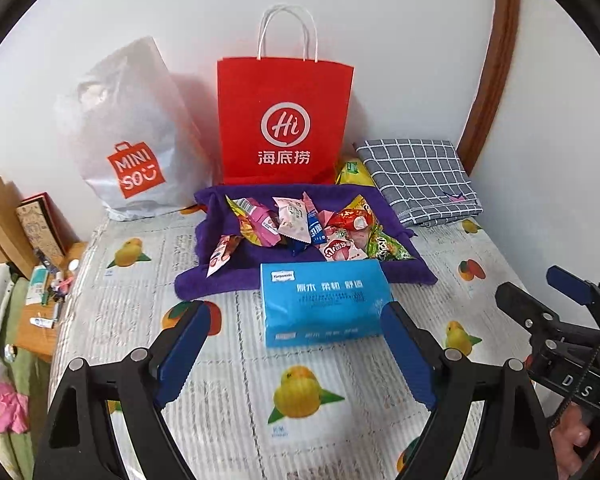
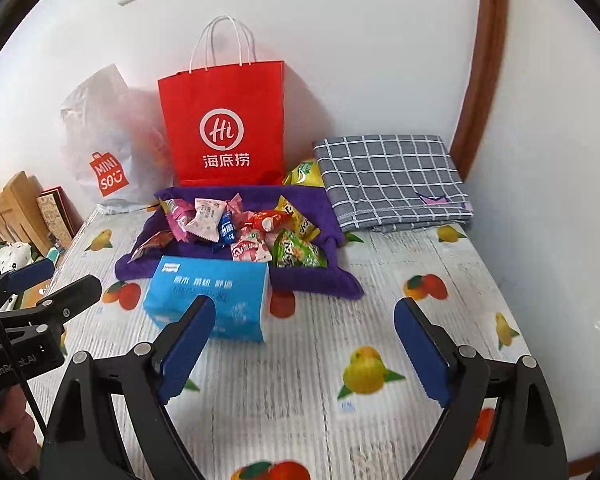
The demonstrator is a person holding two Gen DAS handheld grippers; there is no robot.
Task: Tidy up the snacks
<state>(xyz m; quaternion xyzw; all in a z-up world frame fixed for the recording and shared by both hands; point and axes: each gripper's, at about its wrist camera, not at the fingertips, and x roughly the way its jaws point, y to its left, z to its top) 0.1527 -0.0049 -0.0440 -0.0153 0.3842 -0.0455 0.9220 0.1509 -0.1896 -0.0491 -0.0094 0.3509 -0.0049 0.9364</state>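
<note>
Several wrapped snacks (image 1: pixel 300 228) lie in a pile on a purple cloth (image 1: pixel 216 280) on the fruit-print table; they also show in the right wrist view (image 2: pixel 240 228). A blue tissue pack (image 1: pixel 324 304) lies in front of the cloth, also seen from the right (image 2: pixel 208 296). A red paper bag (image 1: pixel 284 120) stands upright behind the pile. My left gripper (image 1: pixel 296 328) is open and empty, just short of the tissue pack. My right gripper (image 2: pixel 304 332) is open and empty, to the right of the tissue pack.
A white MINISO plastic bag (image 1: pixel 132 136) stands left of the red bag. A folded grey checked cloth (image 1: pixel 420 176) lies at the back right, with a yellow-green packet (image 1: pixel 352 172) beside it. A wooden shelf with small items (image 1: pixel 40 280) is off the table's left edge.
</note>
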